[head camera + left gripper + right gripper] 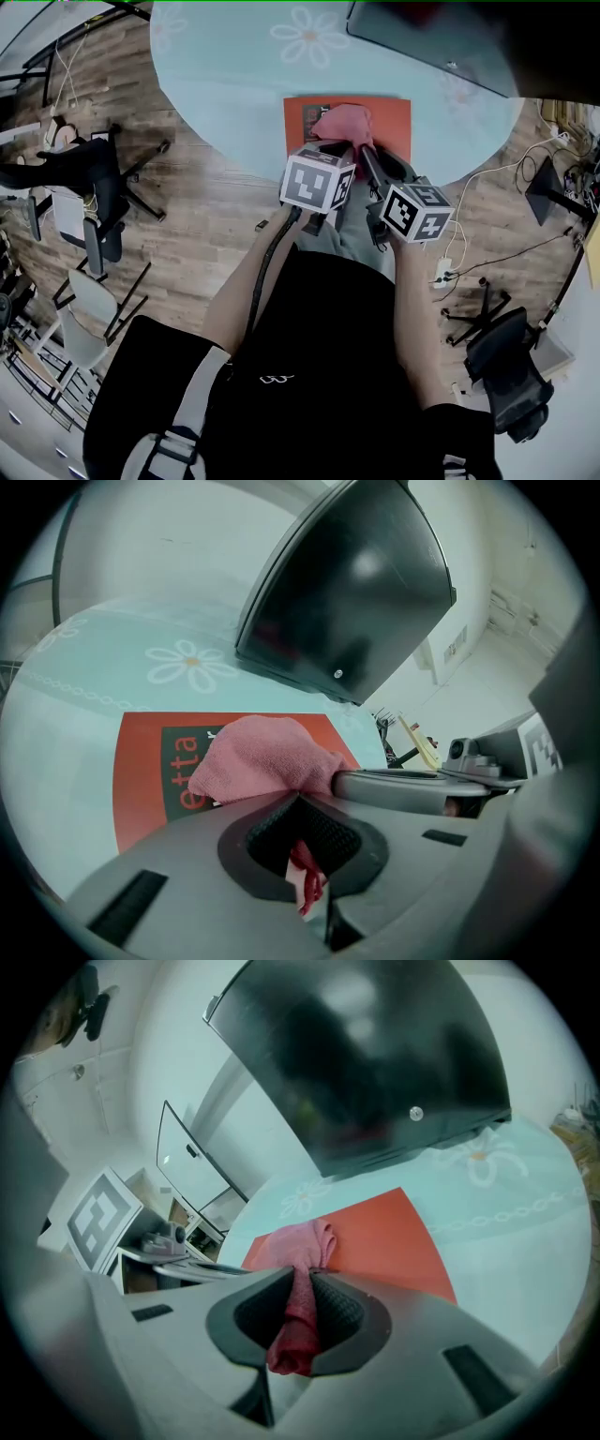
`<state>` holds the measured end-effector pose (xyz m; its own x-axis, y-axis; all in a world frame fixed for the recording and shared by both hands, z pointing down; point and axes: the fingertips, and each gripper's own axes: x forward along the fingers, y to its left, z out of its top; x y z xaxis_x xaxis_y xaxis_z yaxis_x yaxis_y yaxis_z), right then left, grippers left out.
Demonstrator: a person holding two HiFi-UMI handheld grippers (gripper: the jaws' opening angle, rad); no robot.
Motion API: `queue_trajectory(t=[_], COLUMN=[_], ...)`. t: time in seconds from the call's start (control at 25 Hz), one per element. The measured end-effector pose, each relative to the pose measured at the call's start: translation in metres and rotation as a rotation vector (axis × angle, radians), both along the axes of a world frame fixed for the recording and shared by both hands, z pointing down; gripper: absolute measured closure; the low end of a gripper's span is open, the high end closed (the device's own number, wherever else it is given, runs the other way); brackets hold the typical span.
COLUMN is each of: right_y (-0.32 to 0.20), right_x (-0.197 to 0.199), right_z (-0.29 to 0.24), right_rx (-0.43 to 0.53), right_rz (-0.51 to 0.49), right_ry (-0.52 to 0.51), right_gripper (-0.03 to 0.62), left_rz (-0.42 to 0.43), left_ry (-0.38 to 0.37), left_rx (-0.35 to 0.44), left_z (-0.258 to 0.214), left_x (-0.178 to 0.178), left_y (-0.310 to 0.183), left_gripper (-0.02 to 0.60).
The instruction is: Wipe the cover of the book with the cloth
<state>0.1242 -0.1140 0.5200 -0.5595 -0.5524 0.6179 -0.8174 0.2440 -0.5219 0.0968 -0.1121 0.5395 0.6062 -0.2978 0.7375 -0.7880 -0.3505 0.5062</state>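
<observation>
Cloth (342, 123) bunched atop book (390, 118) at near edge of desk (234, 84). Left gripper (305, 869) closed tight on a thin fold, right gripper (298, 1321) closed on a thicker one. Gripped from both sides, likely to keep cloth pressed down while dragging across cover.

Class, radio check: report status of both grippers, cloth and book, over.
Left gripper shut on cloth. Right gripper shut on cloth too. Cloth bunched on the red cover of the book. Dark object beyond book, not in the way.
</observation>
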Motion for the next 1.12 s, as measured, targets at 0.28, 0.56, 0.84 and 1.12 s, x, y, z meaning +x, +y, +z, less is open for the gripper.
queue_trajectory(t=[0.28, 0.56, 0.84, 1.12], right_y=[-0.005, -0.004, -0.004, -0.004], right_x=[0.018, 0.039, 0.061, 0.081], right_z=[0.0, 0.002, 0.0, 0.001], right_rx=[-0.007, -0.016, -0.015, -0.013], right_rz=[0.024, 0.064, 0.098, 0.114], right_ry=[-0.005, -0.011, -0.015, -0.021], right_gripper=[0.539, 0.539, 0.539, 0.539], left_rz=[0.028, 0.085, 0.108, 0.072], left_ry=[-0.006, -0.038, -0.04, -0.047], left_rx=[-0.004, -0.005, 0.008, 0.005], left_z=[-0.001, 0.0, -0.001, -0.001], left_x=[0.017, 0.036, 0.059, 0.077], left_y=[-0.004, -0.004, -0.005, -0.005], left_gripper=[0.568, 0.568, 0.566, 0.568])
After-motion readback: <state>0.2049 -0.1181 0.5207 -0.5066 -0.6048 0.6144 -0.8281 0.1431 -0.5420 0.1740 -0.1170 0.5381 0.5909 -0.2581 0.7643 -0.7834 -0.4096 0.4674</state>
